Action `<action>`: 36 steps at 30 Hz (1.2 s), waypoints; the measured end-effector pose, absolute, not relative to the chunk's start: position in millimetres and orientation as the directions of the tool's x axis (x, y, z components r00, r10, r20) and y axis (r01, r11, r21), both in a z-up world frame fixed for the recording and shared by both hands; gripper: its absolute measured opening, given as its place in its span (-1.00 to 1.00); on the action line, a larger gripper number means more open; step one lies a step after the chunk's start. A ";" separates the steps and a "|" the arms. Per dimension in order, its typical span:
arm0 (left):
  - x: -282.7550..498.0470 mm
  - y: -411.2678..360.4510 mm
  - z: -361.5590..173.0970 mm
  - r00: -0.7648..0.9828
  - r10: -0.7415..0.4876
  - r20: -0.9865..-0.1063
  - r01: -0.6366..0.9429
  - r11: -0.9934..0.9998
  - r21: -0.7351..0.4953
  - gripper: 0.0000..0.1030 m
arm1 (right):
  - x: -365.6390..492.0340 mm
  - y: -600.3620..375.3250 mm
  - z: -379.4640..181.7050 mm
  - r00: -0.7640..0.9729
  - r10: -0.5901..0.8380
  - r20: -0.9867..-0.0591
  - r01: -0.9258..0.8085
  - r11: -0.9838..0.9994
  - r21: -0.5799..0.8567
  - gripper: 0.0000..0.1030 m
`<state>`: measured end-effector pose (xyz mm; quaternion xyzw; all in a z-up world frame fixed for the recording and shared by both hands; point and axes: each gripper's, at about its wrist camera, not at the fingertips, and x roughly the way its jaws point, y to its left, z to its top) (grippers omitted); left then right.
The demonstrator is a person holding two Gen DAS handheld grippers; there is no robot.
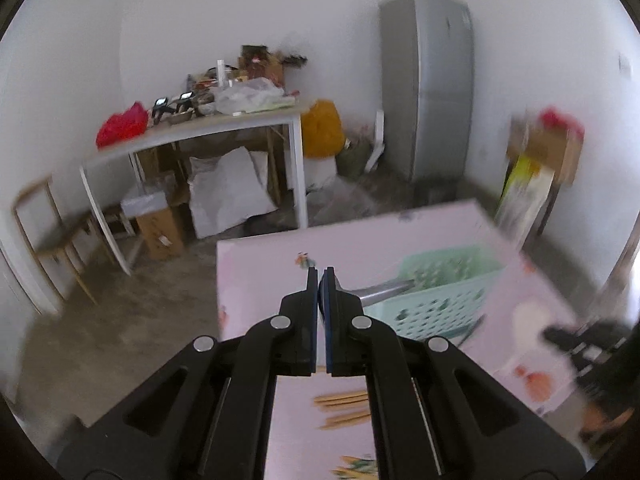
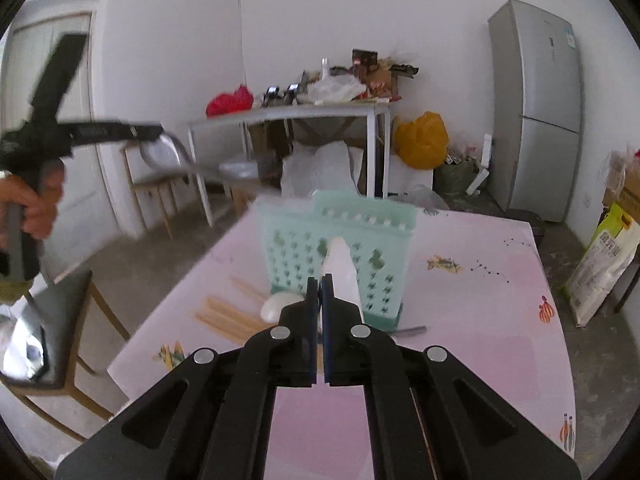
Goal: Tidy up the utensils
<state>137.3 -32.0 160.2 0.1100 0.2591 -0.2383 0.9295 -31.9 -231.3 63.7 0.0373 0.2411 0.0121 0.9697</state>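
**Inspector:** State the utensils and their position.

**Assistant:** The left hand-held gripper [image 1: 319, 276] has its black jaws pressed together on a steel spoon [image 1: 384, 290]. The polished handle sticks out to the right, over the rim of the basket. In the right wrist view the same spoon [image 2: 168, 156] shows its rounded bowl, held in the air left of the table.

**Inspector:** And the other?

**Assistant:** The right hand-held gripper [image 2: 319, 286] is closed on a white spoon [image 2: 342, 270], smooth and glossy, tapering upward in front of the basket. A second white spoon [image 2: 278, 305] lies on the table, just beside the basket's base.

**Inspector:** The basket?

**Assistant:** The mint-green plastic basket [image 2: 340, 236] stands upright on the table, rectangular, with walls perforated by cut-out shapes. Pale wooden chopsticks [image 2: 230, 316], straight and slender, lie loose to its left.

**Inspector:** Surface?

**Assistant:** The table [image 2: 480, 320] has a smooth pink cover with small printed motifs.

**Inspector:** Surroundings?

**Assistant:** A bare hand [image 2: 34, 204] grips the left tool's handle. Behind stand a cluttered white-framed side table [image 2: 288, 114] and a grey metal refrigerator [image 2: 536, 108], on a rough concrete floor.
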 end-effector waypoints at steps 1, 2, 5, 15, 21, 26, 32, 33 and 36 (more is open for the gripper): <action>143.4 -43.2 160.0 0.747 -0.362 -0.558 0.506 0.854 0.123 -0.97 | -31.7 -236.1 64.3 0.887 0.042 -0.460 -0.003 0.996 0.087 -0.96; 148.1 -53.2 159.4 0.742 -0.341 -0.577 0.512 0.844 0.160 -0.97 | -31.1 -240.5 64.4 0.889 0.046 -0.455 -0.002 0.995 0.097 -0.96; 160.2 -81.7 155.8 0.739 -0.277 -0.614 0.521 0.813 0.260 -0.97 | -31.8 -258.2 67.0 0.901 0.068 -0.428 -0.005 0.989 0.147 -0.96; 201.9 -124.2 144.6 0.670 -0.370 -0.643 0.555 0.825 0.104 -0.94 | -37.6 -303.5 92.2 0.938 0.124 -0.323 -0.034 0.962 0.272 -0.96; 209.5 -114.3 137.3 0.666 -0.478 -0.572 0.533 0.842 -0.083 -0.58 | -39.7 -317.5 116.5 0.953 0.137 -0.271 -0.059 0.958 0.280 -0.96; 190.7 -79.4 136.5 0.707 -0.482 -0.518 0.480 0.864 -0.148 -0.31 | -38.2 -323.1 134.2 0.959 0.158 -0.234 -0.085 0.951 0.296 -0.96; 156.1 -23.1 111.3 0.738 -0.439 -0.513 0.392 0.897 -0.204 -0.06 | -31.3 -312.0 125.1 0.940 0.169 -0.296 -0.082 0.955 0.283 -0.96; 146.7 -12.8 101.7 0.738 -0.429 -0.521 0.376 0.902 -0.211 -0.01 | -26.8 -308.5 115.3 0.921 0.180 -0.346 -0.082 0.957 0.279 -0.96; 122.0 11.0 72.7 0.730 -0.410 -0.547 0.331 0.912 -0.241 0.12 | -15.7 -297.6 84.9 0.866 0.172 -0.469 -0.053 0.965 0.257 -0.90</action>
